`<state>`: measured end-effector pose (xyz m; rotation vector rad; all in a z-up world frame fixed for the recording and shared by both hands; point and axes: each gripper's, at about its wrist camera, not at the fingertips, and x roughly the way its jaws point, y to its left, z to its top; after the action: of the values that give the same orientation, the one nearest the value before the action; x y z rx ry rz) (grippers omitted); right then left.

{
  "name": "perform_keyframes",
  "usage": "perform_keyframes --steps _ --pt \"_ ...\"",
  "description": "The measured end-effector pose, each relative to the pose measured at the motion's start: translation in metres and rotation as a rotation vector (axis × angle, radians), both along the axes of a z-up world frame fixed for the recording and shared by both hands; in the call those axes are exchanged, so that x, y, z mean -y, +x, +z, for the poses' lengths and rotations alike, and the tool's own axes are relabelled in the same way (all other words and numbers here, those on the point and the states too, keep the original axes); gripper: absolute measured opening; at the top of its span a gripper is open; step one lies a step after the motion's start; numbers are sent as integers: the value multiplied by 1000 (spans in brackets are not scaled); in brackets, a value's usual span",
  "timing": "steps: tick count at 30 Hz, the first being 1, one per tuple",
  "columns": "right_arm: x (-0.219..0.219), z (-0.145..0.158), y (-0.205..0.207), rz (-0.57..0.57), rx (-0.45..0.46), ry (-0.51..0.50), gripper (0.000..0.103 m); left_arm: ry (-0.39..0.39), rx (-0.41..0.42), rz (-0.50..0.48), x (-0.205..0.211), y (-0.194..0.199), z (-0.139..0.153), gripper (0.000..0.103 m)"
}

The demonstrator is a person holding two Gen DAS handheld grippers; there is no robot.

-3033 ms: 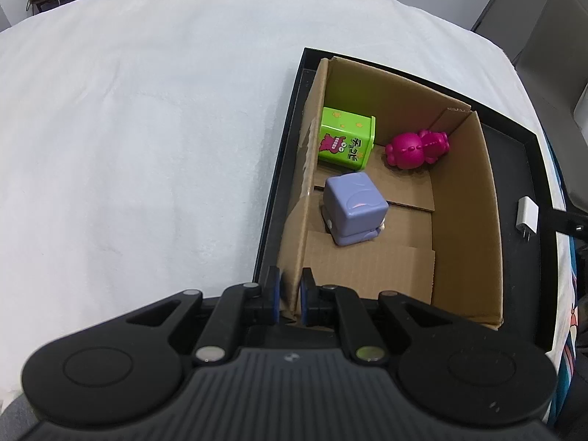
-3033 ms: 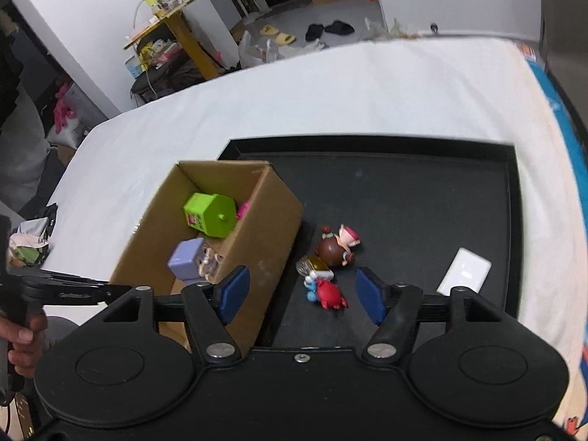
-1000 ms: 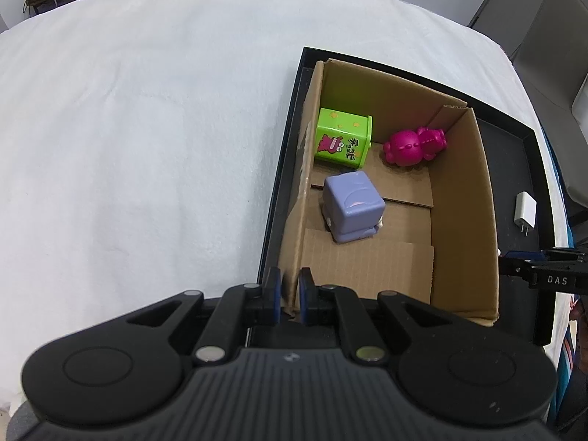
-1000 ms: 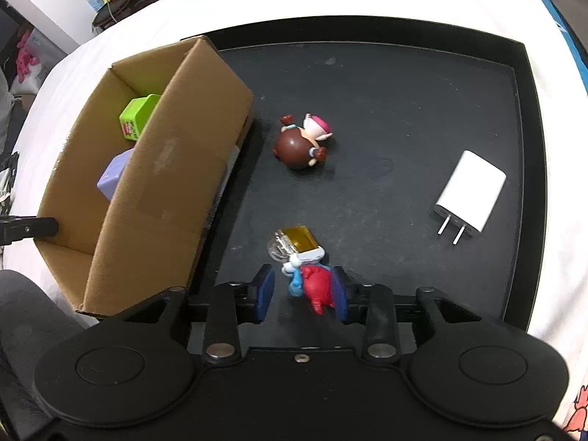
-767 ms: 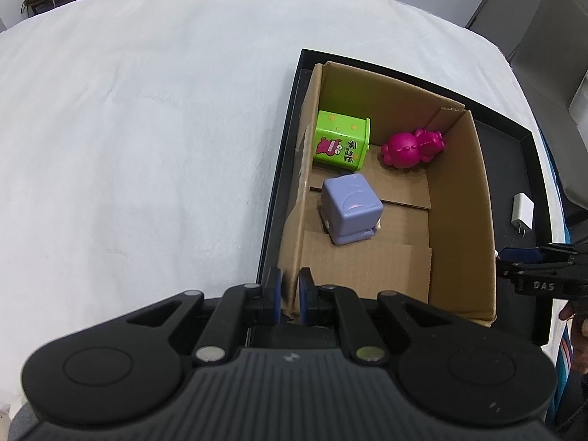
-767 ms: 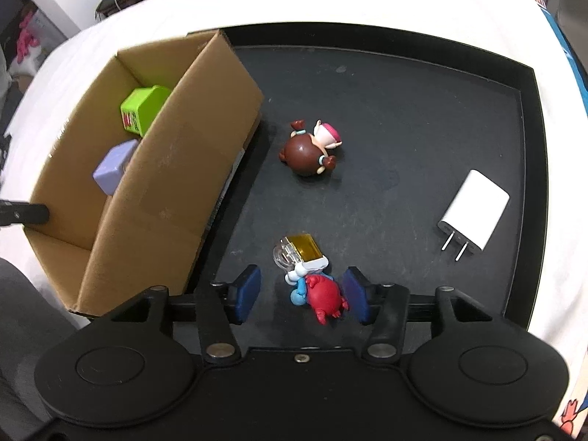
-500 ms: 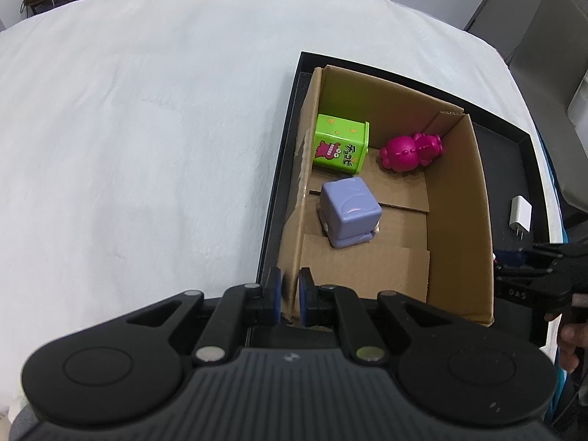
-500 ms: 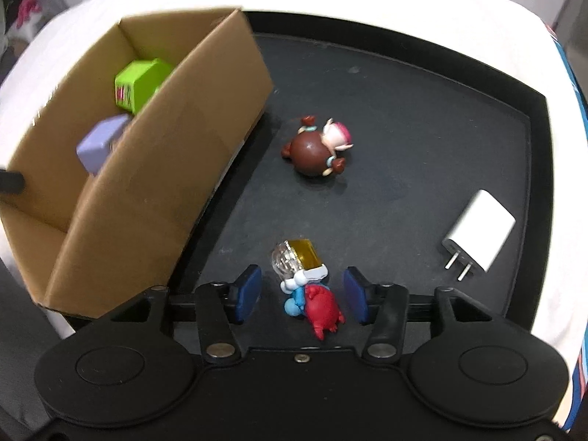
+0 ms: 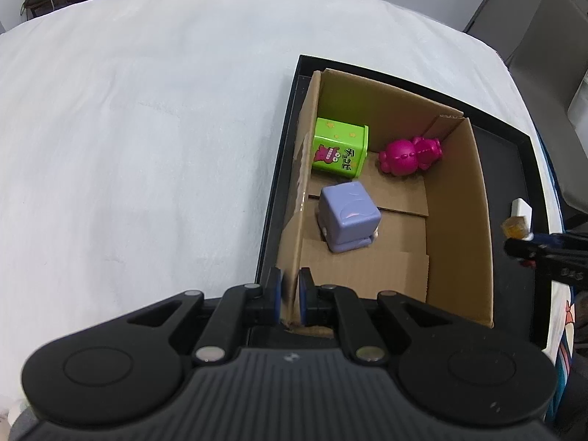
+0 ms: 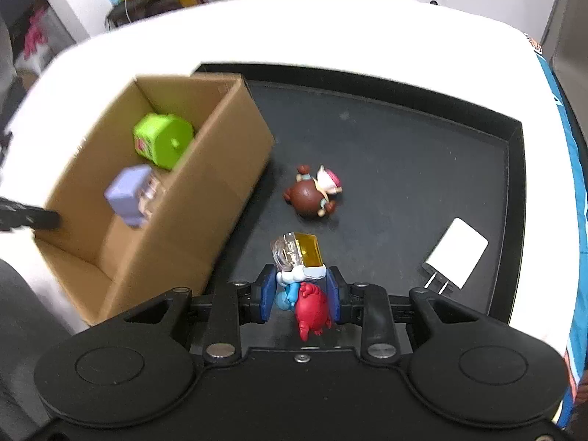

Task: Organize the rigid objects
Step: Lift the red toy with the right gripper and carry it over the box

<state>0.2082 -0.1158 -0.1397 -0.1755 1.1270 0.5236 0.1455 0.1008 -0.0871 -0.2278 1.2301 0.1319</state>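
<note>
My right gripper point(image 10: 300, 290) is shut on a small red and blue toy figure point(image 10: 307, 303) with a clear and yellow block point(image 10: 297, 251) on its top, held above the black tray point(image 10: 404, 169). My left gripper point(image 9: 289, 296) is shut on the near corner wall of the cardboard box point(image 9: 455, 220). The box holds a green cube point(image 9: 340, 152), a purple cube point(image 9: 349, 217) and a magenta figure point(image 9: 409, 154). The box point(image 10: 205, 220) also shows in the right wrist view, left of the held toy.
A brown and pink doll point(image 10: 312, 193) lies on the tray's middle. A white charger plug point(image 10: 455, 253) lies at the tray's right. The tray sits on a white cloth point(image 9: 128, 128). The right gripper's tip point(image 9: 544, 250) shows beyond the box's right wall.
My right gripper closed on the red and blue toy and lifted it off the tray. The left gripper stayed clamped on the box wall.
</note>
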Motion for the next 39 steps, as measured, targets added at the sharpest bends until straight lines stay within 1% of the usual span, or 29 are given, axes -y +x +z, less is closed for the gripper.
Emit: perform_keyframes --steps 5,11,17,24,28,39 --pt "5 20 1 -12 23 58 29 -5 6 -1 -1 -1 2 8" --pt "13 55 -1 -20 69 135 29 -1 9 -5 2 -1 4 8" --pt "10 75 -2 -17 92 215 29 3 9 -4 1 0 4 8" --pt "-2 88 -8 20 98 282 29 2 4 -11 1 2 5 8" --pt "-13 93 -11 49 99 300 29 3 3 -13 2 2 5 8" --pt "-46 84 -20 111 65 302 29 -1 6 -12 1 3 5 8"
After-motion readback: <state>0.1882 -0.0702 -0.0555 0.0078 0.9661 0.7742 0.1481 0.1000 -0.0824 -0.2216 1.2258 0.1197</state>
